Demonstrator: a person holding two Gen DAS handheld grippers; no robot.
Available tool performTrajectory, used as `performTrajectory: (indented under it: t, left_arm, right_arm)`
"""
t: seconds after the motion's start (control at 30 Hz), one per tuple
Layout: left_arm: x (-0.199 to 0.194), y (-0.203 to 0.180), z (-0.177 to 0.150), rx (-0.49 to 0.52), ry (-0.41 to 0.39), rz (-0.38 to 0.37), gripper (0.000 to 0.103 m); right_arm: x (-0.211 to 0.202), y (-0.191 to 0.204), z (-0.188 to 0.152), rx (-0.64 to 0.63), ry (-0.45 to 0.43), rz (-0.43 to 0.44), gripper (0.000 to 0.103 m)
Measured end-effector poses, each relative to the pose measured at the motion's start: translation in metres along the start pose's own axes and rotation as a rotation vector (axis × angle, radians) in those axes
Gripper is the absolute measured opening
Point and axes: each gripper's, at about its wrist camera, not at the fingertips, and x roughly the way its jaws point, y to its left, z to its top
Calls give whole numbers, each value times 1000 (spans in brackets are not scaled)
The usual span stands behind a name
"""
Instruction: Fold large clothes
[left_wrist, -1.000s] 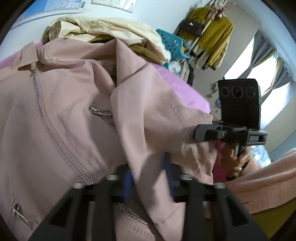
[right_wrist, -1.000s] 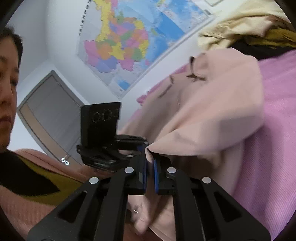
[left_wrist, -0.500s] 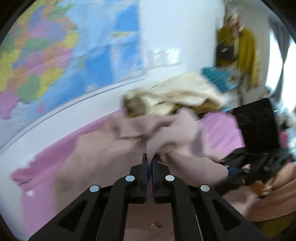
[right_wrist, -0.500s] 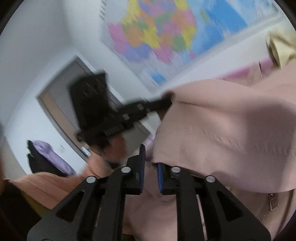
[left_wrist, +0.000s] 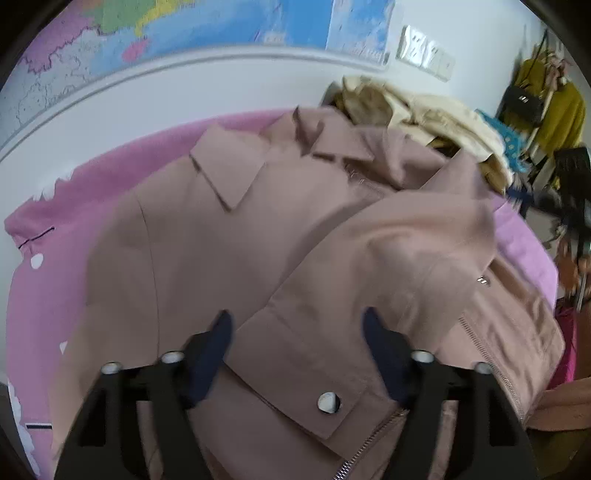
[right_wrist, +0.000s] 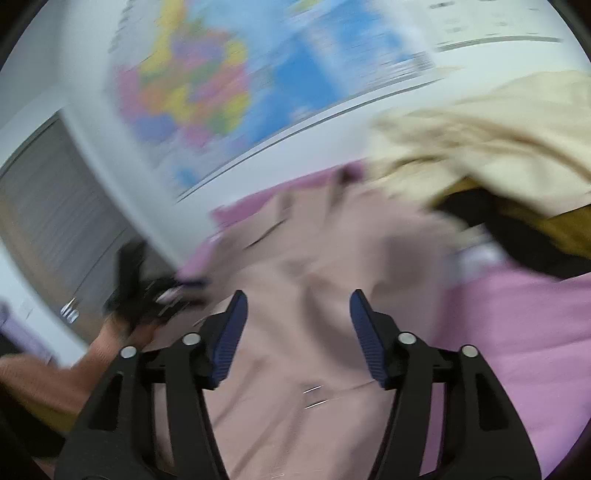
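A dusty-pink zip jacket lies on the pink bed cover, collar toward the wall, one sleeve folded across its front. Its snap-button cuff lies between the fingers of my left gripper, which is open and empty just above it. My right gripper is open and empty over the same jacket; that view is blurred. The other gripper shows at the far right of the left wrist view and at the left of the right wrist view.
A heap of cream and mustard clothes lies by the jacket's collar near the wall. A map hangs above the bed. A coat rack with yellow garments and a black bag stands at the right.
Both grippers were shut on the pink jacket's fabric and have let go; both now stand open. The sleeve now lies folded across the jacket's front. Both cameras have swung toward the bed.
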Motion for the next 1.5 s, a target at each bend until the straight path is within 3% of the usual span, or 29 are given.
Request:
performTrajectory:
  t: [0.17, 0.2, 0.27, 0.33, 0.43, 0.5, 0.53, 0.57, 0.6, 0.67, 0.73, 0.8, 0.9, 1.0, 1.07, 1.13, 1.17, 1.37, 1.43, 1.5]
  left_arm:
    - [26, -3, 0, 22, 80, 62, 77]
    - [28, -3, 0, 24, 80, 67, 70]
    - [29, -5, -1, 44, 72, 69, 51]
    - [28, -8, 0, 59, 60, 77, 28]
    - [24, -7, -1, 68, 40, 95, 22]
    - [22, -5, 0, 57, 39, 87, 21]
    - [22, -3, 0, 55, 37, 85, 21]
    - [21, -3, 1, 52, 37, 82, 21]
    - [20, -1, 2, 47, 38, 82, 21]
    - [13, 0, 1, 50, 25, 82, 28]
    - [7, 5, 2, 38, 20, 72, 68]
    - [2, 11, 2, 15, 27, 23, 73]
    - [8, 12, -2, 5, 68, -14, 84]
    - [24, 2, -6, 43, 115, -24, 84]
    - [25, -9, -6, 107, 89, 6, 65]
    - [22, -12, -3, 109, 58, 15, 18]
    - [19, -13, -2, 107, 38, 23, 9]
    - [-19, 4, 28, 53, -142, 156, 5]
    - [-31, 19, 40, 10, -175, 194, 5]
    - [-32, 41, 47, -55, -159, 214, 5]
  right_arm:
    - [25, -40, 35, 33, 52, -107, 60]
    - [31, -43, 39, 35, 72, -101, 60]
    - [50, -47, 53, -2, 124, -170, 63]
    - [66, -56, 62, 5, 170, -183, 63]
    - [91, -68, 64, 12, 294, -191, 62]
    - [105, -70, 61, -1, 369, -183, 49]
    - [111, -70, 58, -3, 410, -154, 24]
    - [113, -67, 58, -24, 424, -161, 4]
    - [112, -61, 59, -66, 430, -183, 5]
    - [95, -45, 69, -138, 364, -210, 3]
    - [75, -45, 82, -139, 281, -265, 3]
    - [67, -50, 90, -102, 248, -290, 3]
    - [79, -55, 84, -107, 273, -344, 3]
    - [87, -62, 79, -70, 276, -337, 3]
    - [88, -64, 78, -55, 271, -324, 4]
    - [85, -63, 77, -50, 263, -321, 4]
    - [83, -62, 76, -49, 261, -316, 4]
    - [75, -51, 84, -32, 211, -274, 4]
    - [69, -53, 87, -27, 189, -268, 4]
    - [69, -58, 90, 3, 173, -272, 5]
